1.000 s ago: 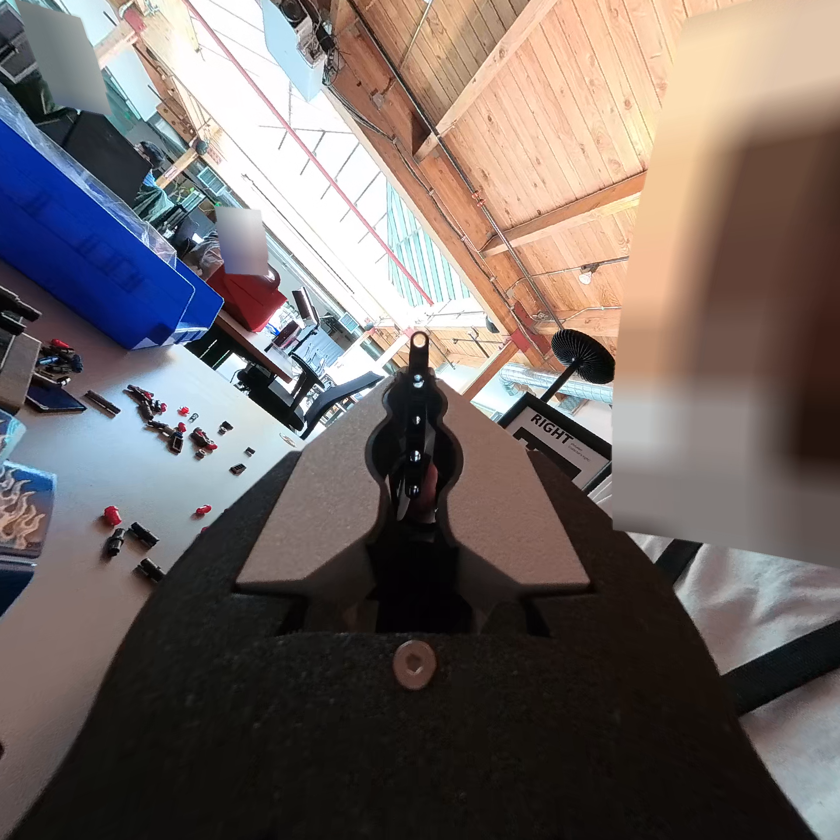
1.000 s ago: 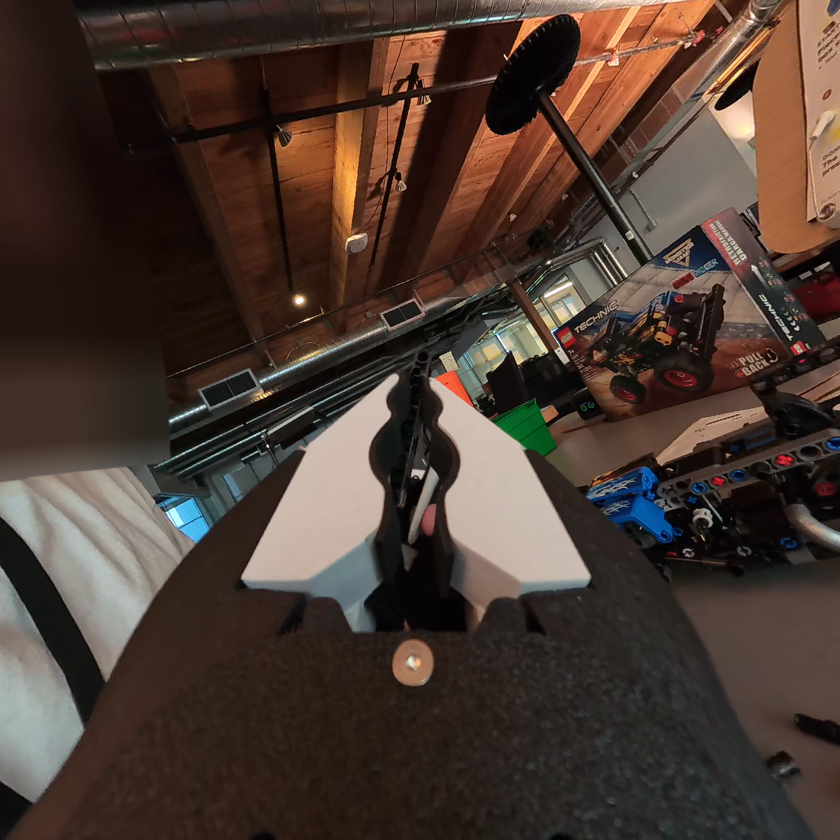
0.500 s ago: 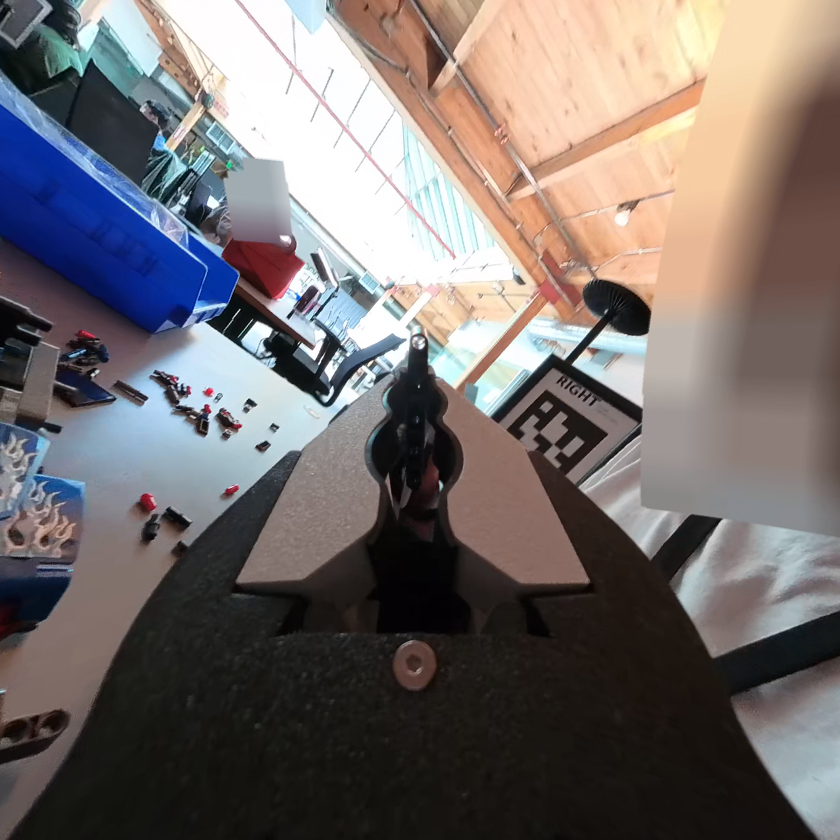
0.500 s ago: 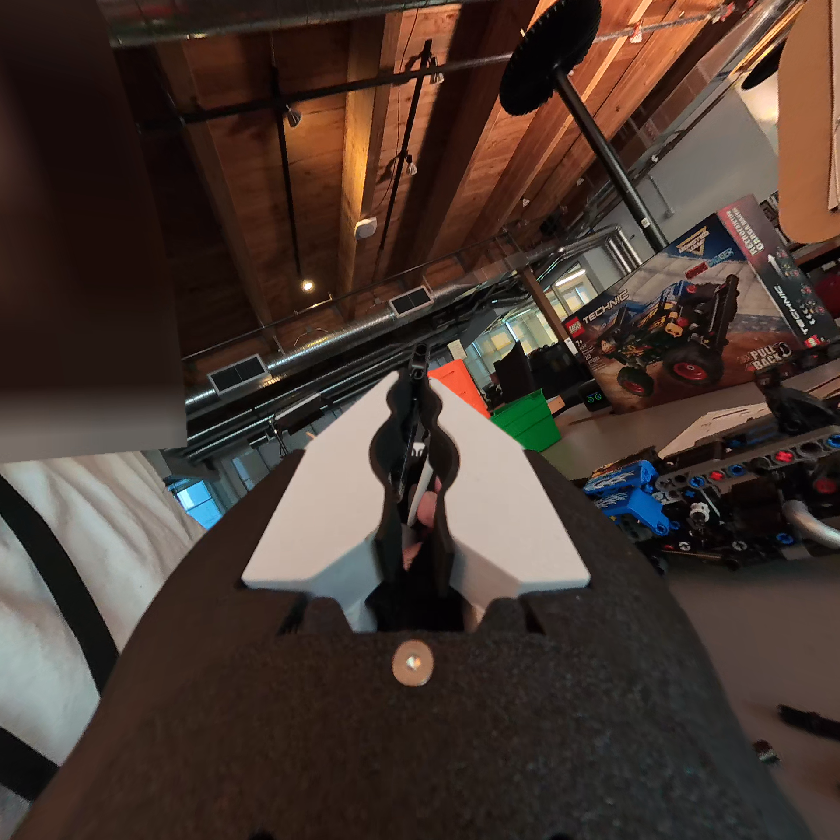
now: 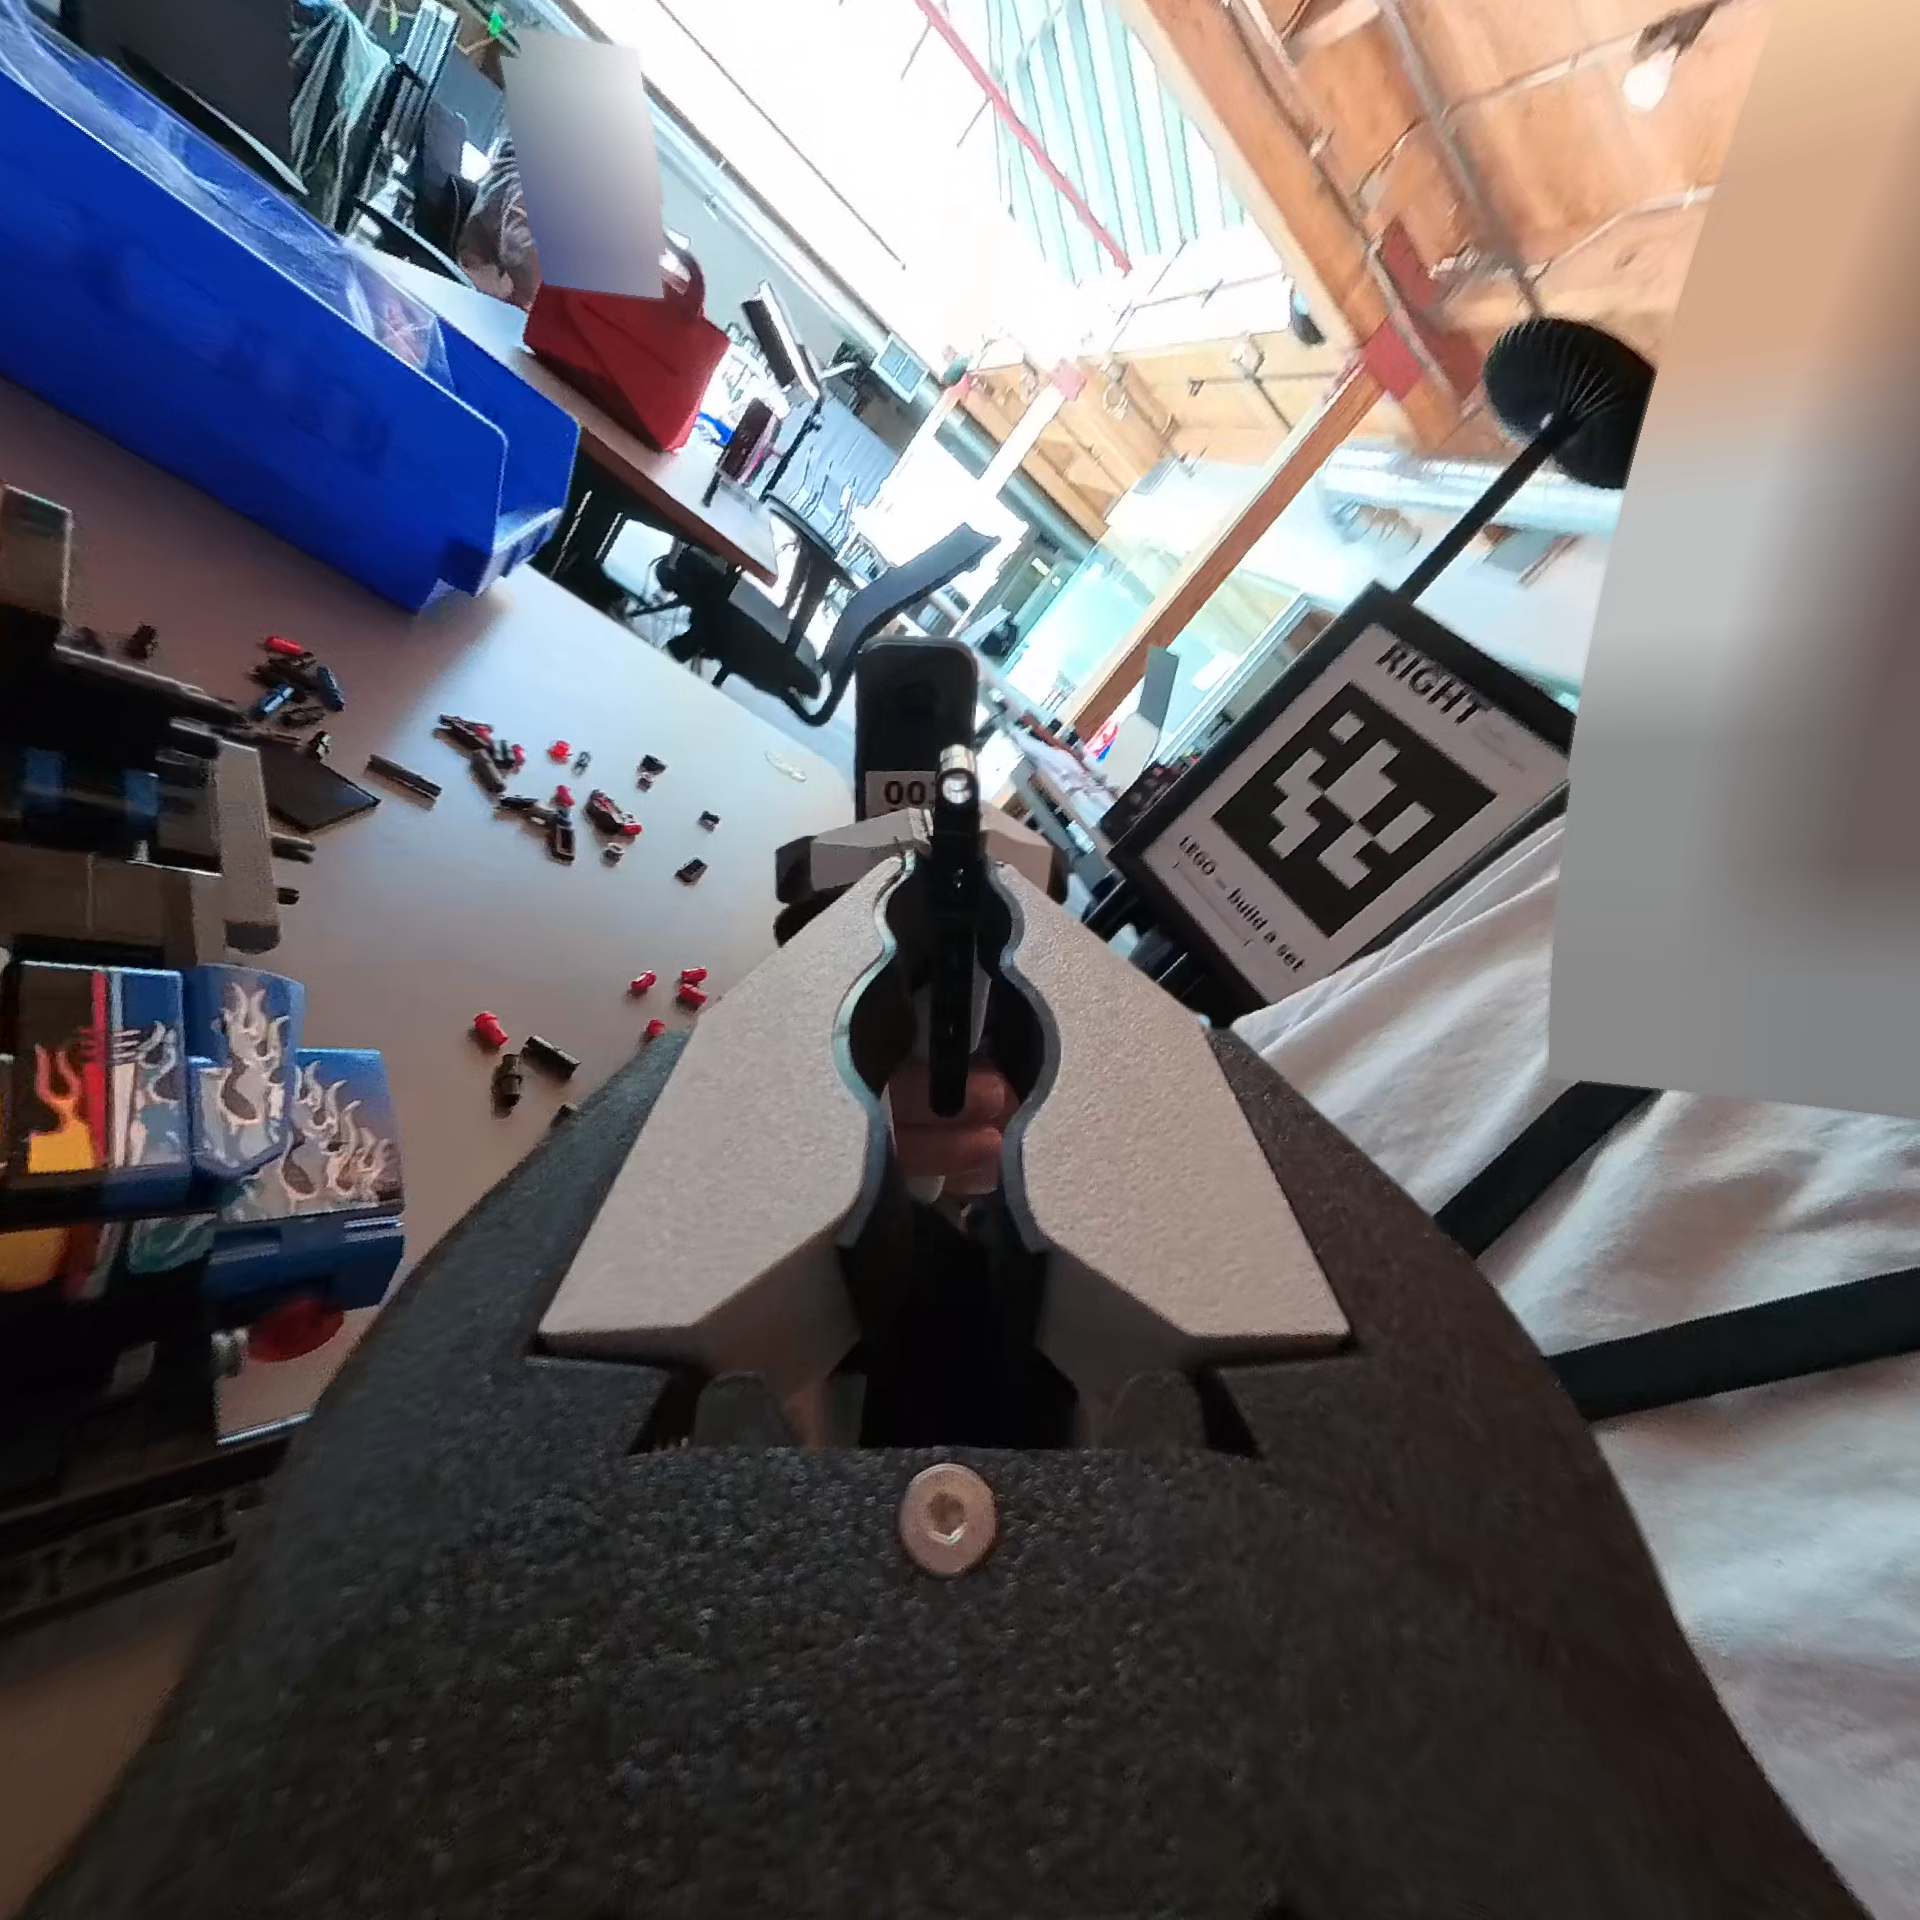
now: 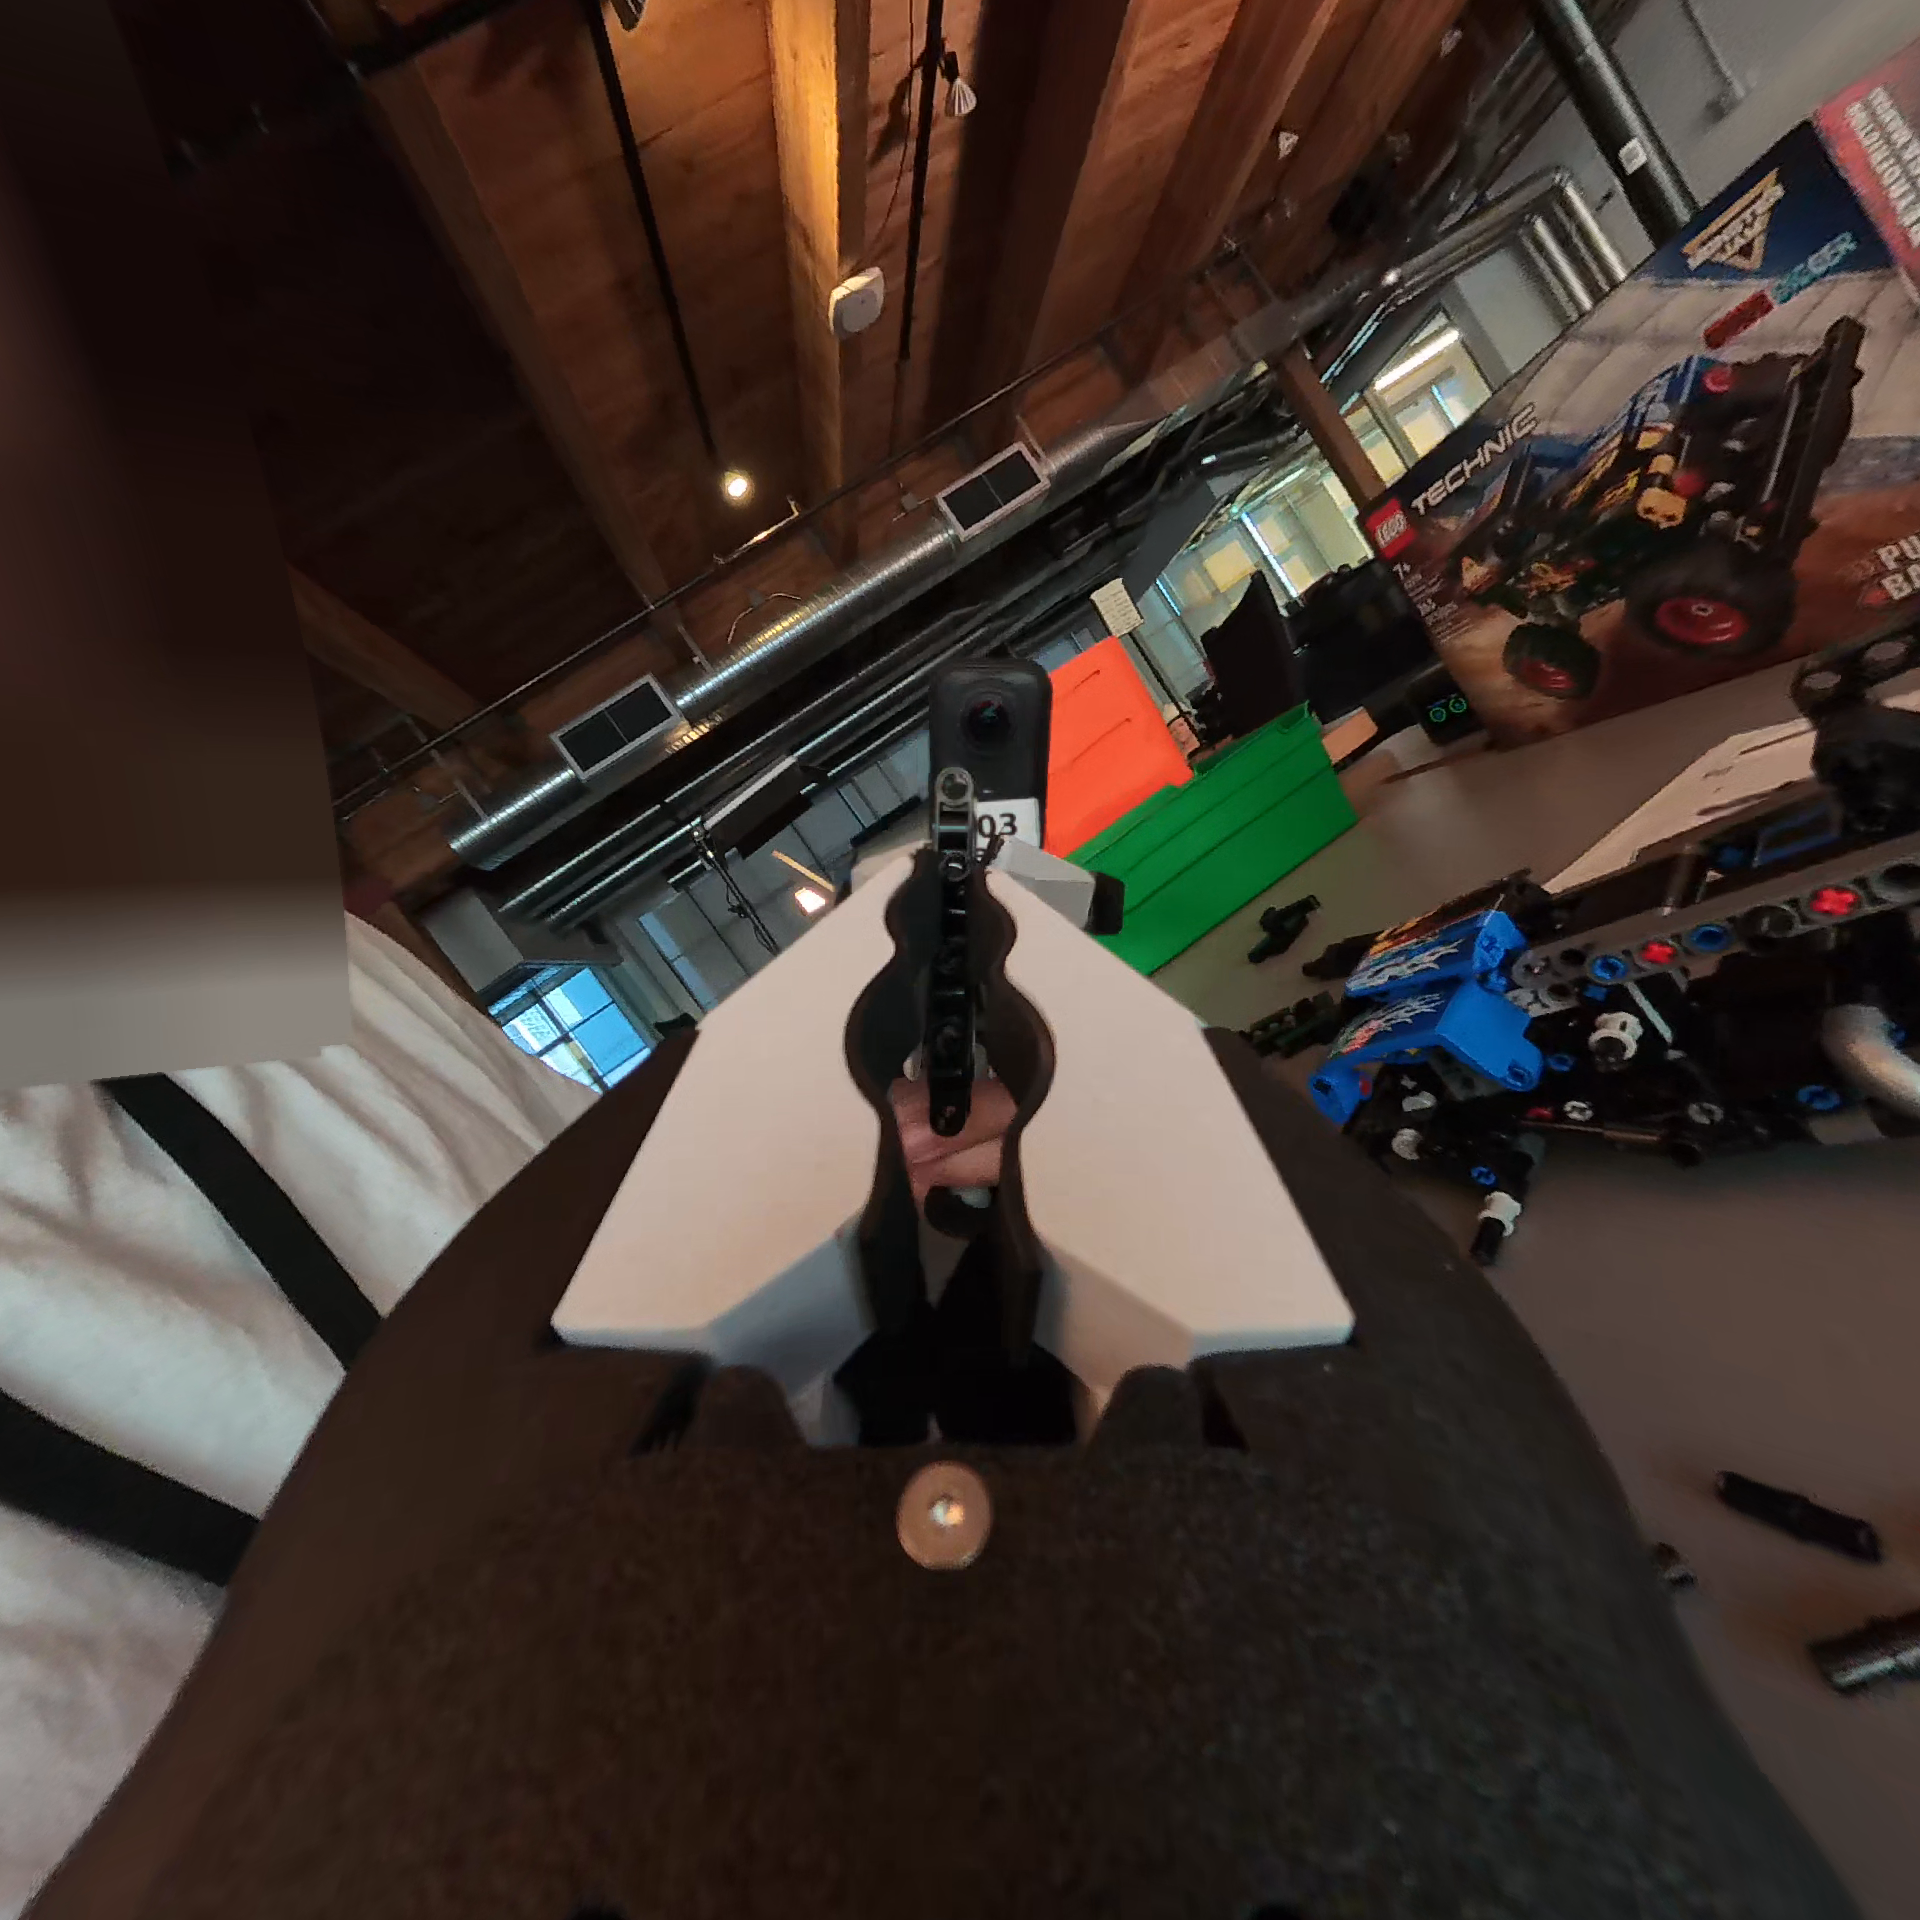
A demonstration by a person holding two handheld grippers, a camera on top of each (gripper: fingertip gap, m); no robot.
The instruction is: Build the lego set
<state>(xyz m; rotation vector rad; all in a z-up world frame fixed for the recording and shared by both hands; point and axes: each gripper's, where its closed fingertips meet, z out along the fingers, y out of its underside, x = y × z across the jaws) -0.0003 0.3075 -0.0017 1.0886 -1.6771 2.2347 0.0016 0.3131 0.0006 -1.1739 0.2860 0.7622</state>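
Note:
My left gripper is shut on a thin black Lego beam that sticks out past the fingertips. My right gripper is shut on a similar black beam with holes. The two grippers face each other, tips close together, held above the table. The right gripper shows just beyond the left beam's tip. The left gripper shows just beyond the right beam's tip. The partly built truck, with blue flame panels, sits on the table; its chassis lies to the right in the right wrist view.
Small red and black loose pieces are scattered on the grey table. A blue bin stands at the back left, a green bin and the set's box at the back. A person's white shirt is close by. Both grippers' tips are close together, under 4 cm apart.
Both grippers have tilted down from the ceiling towards the table and swung to face each other. Each other gripper has come into view. Both stay shut on their beams.

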